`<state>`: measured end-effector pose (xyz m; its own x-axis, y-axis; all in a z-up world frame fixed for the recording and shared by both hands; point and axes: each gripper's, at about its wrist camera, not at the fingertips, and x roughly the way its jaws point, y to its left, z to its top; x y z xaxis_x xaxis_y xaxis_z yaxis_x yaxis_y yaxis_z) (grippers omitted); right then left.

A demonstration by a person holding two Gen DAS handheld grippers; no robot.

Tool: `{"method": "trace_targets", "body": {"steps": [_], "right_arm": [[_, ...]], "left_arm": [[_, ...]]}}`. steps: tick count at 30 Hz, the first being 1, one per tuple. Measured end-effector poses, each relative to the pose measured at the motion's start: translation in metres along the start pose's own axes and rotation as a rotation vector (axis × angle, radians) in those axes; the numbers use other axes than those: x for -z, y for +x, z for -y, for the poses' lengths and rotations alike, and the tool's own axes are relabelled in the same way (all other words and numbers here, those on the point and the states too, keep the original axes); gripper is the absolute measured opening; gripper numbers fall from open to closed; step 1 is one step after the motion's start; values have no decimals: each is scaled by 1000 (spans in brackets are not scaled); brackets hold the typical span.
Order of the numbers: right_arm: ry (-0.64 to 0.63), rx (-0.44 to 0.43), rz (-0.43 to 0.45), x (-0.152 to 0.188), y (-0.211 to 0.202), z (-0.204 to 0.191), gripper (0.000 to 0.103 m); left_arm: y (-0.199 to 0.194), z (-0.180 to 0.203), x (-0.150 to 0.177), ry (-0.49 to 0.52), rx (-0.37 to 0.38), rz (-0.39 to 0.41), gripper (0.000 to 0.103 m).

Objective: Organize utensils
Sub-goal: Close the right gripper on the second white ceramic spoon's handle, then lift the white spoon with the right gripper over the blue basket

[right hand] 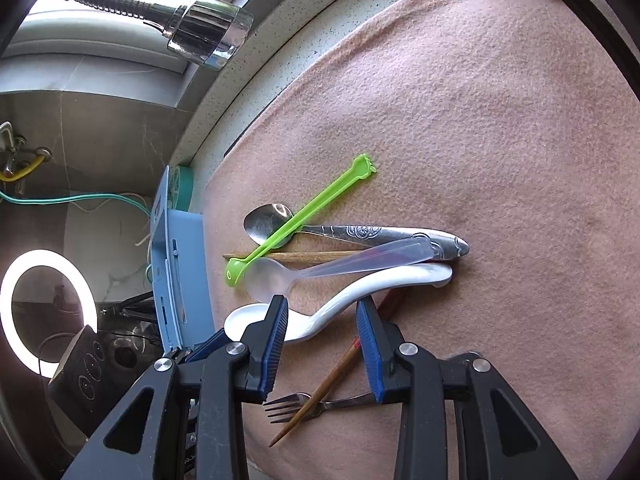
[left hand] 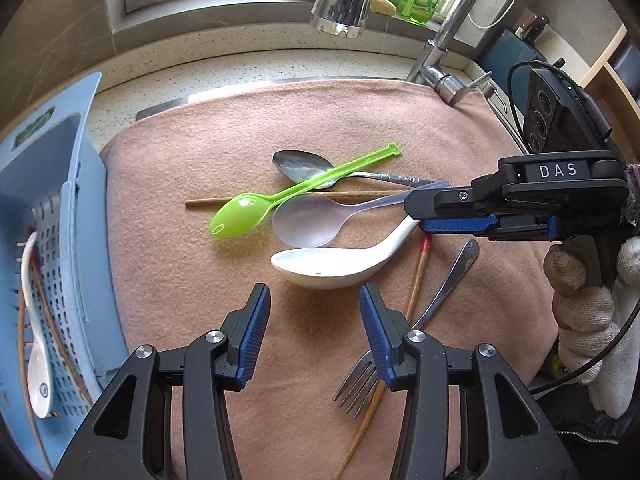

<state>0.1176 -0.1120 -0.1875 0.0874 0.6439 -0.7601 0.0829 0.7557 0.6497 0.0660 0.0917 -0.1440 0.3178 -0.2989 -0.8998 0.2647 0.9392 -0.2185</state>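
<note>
With the right gripper [right hand: 322, 332] gaping wide over the white spoon [right hand: 344, 296], pinch its raised handle squarely (left gripper [left hand: 315, 312] idles agape too).

The right gripper [right hand: 322, 320] hung with jaws apart over the white spoon [right hand: 352, 294]. At twelve o'clock of it lay the clear spoon [right hand: 320, 266], green spoon [right hand: 304, 220] and metal spoon [right hand: 360, 234]; at six, a fork [right hand: 288, 406] crossed by a chopstick [right hand: 316, 396].
</note>
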Motion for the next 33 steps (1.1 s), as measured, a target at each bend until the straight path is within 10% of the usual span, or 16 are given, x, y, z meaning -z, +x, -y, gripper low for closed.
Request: {"method": "trace_targets", "body": {"steps": [33], "right_arm": [[-133,-57,21,14,-23,-24,10]], "left_arm": [[-6,8,9,-3,9,60,46]]}}
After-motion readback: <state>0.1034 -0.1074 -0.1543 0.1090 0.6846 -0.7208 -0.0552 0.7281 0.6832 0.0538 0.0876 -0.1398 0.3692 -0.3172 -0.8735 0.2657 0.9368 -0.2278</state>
